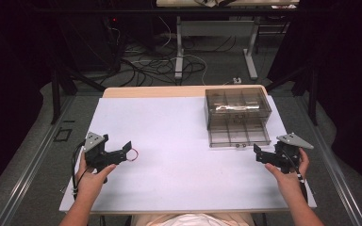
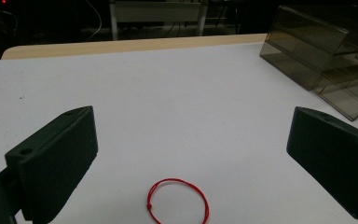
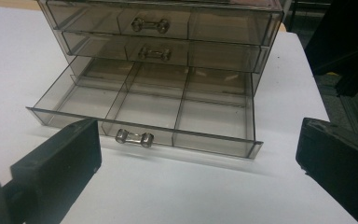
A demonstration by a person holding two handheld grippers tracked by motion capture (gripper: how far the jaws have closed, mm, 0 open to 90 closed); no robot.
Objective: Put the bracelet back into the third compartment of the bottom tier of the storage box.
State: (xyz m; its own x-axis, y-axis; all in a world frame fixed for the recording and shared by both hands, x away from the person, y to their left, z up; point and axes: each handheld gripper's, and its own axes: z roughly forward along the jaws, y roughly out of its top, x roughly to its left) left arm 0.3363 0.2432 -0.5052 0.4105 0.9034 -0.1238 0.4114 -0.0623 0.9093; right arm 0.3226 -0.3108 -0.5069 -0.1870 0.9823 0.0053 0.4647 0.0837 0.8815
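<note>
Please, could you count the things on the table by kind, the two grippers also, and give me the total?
Red string loop: 1
Clear drawer box, bottom drawer pulled out: 1
Grippers, left gripper and right gripper, both open: 2
Total: 4

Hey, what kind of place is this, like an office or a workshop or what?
Probably a lab or recording setup, not a home: a white work table in a dark curtained space, loose cables on the floor behind it, and a person holding a left gripper and right gripper.
</note>
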